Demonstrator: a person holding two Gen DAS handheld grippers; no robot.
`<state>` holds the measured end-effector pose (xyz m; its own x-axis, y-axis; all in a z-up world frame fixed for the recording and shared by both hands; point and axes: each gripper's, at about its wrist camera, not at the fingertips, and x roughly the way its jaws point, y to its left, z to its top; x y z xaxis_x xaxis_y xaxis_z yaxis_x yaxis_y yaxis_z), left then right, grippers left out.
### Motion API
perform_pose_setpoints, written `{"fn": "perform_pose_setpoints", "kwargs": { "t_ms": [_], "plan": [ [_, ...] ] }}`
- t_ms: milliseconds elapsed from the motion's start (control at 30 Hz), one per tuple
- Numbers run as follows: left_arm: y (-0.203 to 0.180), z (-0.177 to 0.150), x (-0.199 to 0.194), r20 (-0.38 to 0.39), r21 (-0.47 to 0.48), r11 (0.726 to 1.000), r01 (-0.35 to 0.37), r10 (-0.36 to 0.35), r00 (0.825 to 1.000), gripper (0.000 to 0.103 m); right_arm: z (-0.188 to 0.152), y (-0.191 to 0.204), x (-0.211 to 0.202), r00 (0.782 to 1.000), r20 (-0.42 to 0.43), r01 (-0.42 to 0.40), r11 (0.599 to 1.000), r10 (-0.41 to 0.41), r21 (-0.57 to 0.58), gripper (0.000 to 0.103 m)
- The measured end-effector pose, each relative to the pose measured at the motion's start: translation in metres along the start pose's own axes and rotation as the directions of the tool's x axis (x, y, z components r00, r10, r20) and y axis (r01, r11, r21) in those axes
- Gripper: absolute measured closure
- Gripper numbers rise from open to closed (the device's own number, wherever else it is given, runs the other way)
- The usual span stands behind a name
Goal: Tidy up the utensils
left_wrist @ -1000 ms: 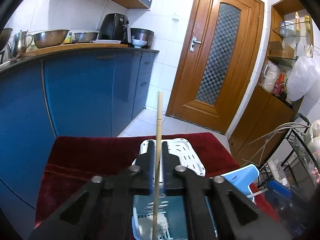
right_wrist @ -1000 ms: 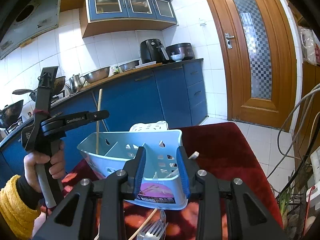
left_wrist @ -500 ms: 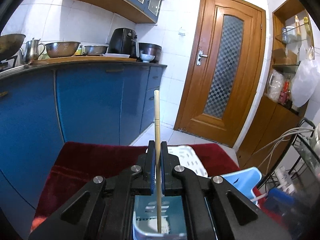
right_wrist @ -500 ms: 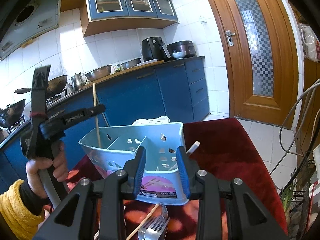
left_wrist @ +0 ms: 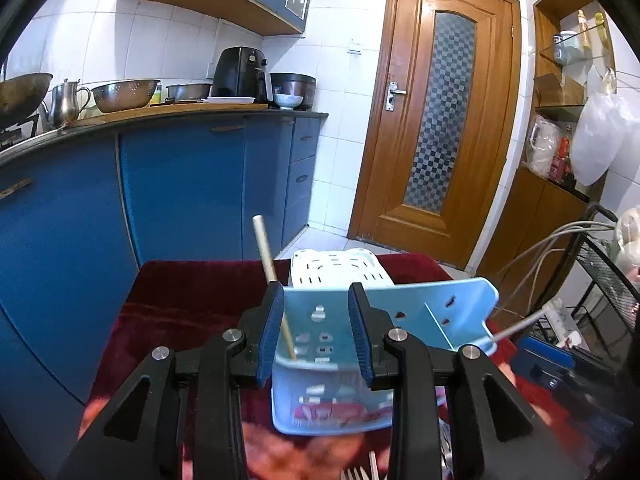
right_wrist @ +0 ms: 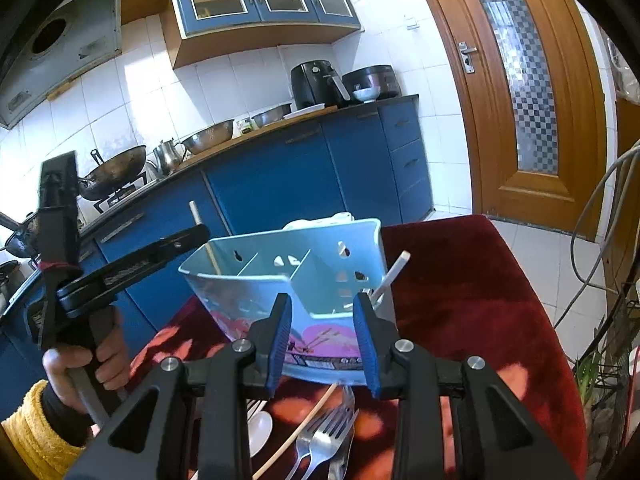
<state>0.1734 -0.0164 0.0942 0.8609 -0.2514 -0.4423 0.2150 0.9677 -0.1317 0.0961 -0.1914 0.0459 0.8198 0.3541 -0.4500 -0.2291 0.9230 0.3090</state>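
Only the right wrist view shows forks (right_wrist: 320, 436) below the right gripper (right_wrist: 322, 336) | left gripper (left_wrist: 316, 330) opening, chopstick (left_wrist: 276, 288) loose between jaws, standing in blue caddy (left_wrist: 400, 308) | right gripper part-open, clasping caddy's front wall.

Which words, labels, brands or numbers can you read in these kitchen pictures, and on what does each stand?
No text here can be read outright.
Sticker on the blue utensil caddy: small print and a barcode-like strip, too small to read.
Front of the air fryer: a small marking, too small to read.
Side of the left gripper, jaws opening with the chopstick free between them: lettering blurred.
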Motion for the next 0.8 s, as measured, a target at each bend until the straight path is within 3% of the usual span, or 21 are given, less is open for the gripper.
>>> {"fn": "perform_pose_setpoints", "kwargs": {
  "t_ms": [400,567,800],
  "plan": [
    [0.010,-0.028,-0.051,-0.090,0.006,1.000,-0.016,0.017,0.996,0.069,-0.020,0.005,-0.017,0.994,-0.102,0.030,0.999,-0.026,0.034,0.068],
    [0.013,-0.056,-0.057,-0.181,0.008,0.999,-0.034,0.035,0.983,0.069,-0.035,0.001,-0.018,0.986,-0.161,0.057,0.998,-0.051,0.032,0.068],
    [0.019,-0.090,-0.049,-0.289,-0.030,0.999,-0.015,0.006,0.957,0.069,-0.058,-0.004,-0.010,0.962,-0.263,0.088,0.995,-0.076,0.037,0.068]
  ]
}}
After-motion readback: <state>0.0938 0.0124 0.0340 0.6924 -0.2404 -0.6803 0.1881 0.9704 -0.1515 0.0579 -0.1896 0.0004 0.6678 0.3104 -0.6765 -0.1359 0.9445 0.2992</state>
